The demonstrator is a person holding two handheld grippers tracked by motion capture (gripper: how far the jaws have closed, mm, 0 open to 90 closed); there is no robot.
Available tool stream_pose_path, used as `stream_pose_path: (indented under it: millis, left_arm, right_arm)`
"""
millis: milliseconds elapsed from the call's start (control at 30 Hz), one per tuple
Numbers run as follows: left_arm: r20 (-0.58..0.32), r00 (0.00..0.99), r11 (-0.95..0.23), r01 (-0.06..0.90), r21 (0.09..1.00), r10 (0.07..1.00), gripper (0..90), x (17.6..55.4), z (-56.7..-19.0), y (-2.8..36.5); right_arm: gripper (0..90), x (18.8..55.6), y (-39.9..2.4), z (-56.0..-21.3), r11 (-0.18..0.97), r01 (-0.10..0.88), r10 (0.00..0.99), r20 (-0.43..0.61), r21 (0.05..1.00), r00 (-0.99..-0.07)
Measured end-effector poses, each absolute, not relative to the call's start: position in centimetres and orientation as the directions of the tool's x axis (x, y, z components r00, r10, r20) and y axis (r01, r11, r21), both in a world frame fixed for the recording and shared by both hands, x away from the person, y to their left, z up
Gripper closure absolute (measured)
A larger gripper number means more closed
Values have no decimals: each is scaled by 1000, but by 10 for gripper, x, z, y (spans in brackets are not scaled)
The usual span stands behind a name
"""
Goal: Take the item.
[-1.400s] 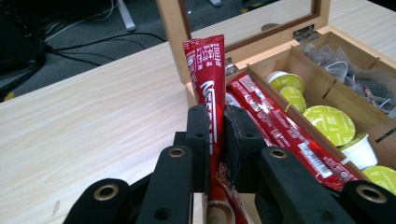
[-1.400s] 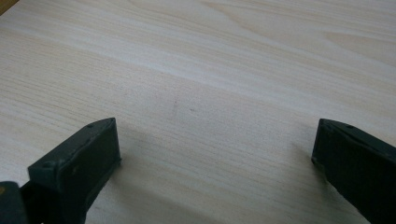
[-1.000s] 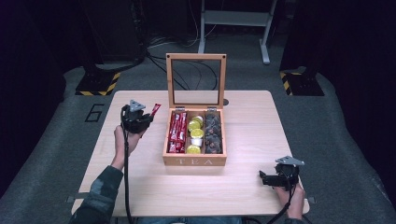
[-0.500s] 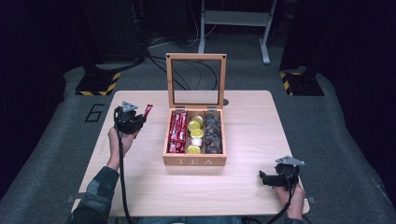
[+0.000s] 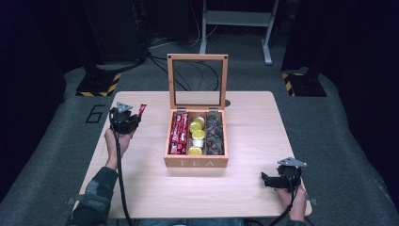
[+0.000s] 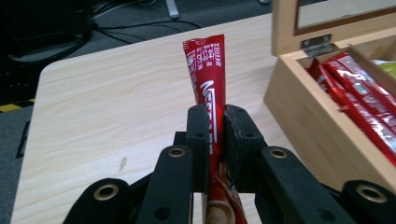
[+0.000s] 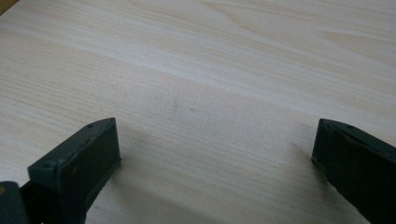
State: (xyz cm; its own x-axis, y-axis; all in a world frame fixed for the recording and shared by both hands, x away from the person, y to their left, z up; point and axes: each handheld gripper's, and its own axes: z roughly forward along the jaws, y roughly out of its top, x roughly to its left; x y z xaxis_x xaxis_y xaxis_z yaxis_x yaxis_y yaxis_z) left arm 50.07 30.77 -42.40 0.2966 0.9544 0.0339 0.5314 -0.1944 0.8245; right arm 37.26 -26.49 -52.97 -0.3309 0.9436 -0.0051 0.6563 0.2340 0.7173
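High view: wooden box (image 5: 195, 162) reads "TEA".

Bare table (image 5: 141, 179) around the tea box (image 5: 196, 161) (raised lid (image 5: 197, 80) behind).

red sachet (image 6: 205, 79), probably white-lettered
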Motion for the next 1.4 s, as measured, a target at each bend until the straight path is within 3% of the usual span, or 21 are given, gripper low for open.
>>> stream_pose_path:
  millis: [1400]
  left_arm:
    - [1, 154, -97, 617, 781, 988, 797, 533, -473, 343]
  right_arm:
    - [4, 373, -265, -530, 234, 656, 944, -5, 717, -331]
